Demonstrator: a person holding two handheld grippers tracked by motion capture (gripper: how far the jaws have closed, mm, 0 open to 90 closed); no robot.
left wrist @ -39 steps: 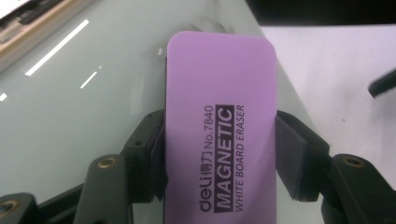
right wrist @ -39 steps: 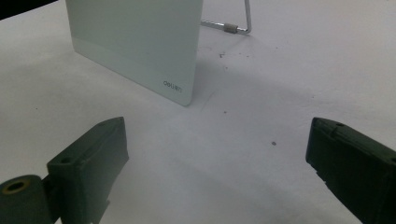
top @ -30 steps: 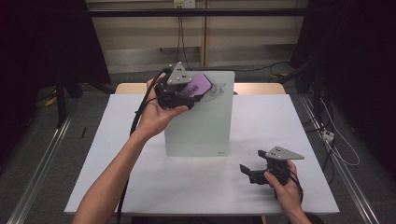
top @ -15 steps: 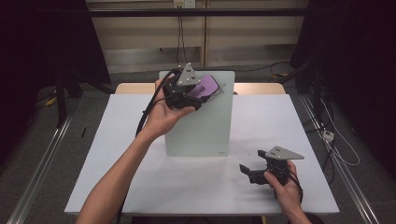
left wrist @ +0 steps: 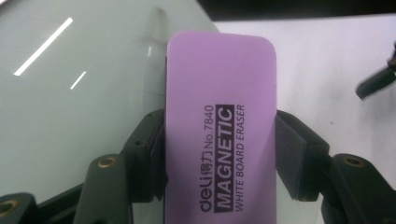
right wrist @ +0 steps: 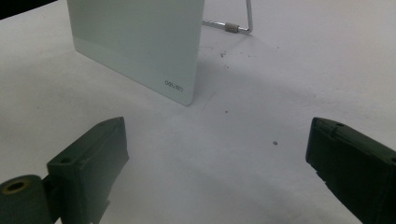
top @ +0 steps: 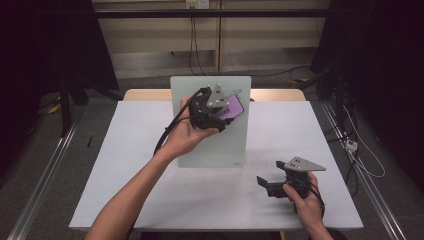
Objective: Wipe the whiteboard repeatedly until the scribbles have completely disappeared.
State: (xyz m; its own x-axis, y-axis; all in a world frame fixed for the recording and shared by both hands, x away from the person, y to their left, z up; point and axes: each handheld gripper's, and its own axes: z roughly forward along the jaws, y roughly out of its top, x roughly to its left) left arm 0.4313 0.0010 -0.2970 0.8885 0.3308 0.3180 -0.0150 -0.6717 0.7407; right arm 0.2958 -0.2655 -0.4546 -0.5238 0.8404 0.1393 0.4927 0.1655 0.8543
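Left gripper view: your left gripper (left wrist: 219, 154) pinches the magnetic eraser (left wrist: 219, 121); press it flat against the whiteboard (left wrist: 79, 93). Right gripper (right wrist: 215, 158) rests spread.

The table (top: 150, 165) has a flat white top with a strip of bare wood along its far edge. A glass whiteboard (top: 212, 145) stands propped on it at centre, its lower edge resting on the surface and a wire stand (right wrist: 236, 27) behind it. The right gripper (top: 274, 185) rests on the surface at near right, jaws spread apart
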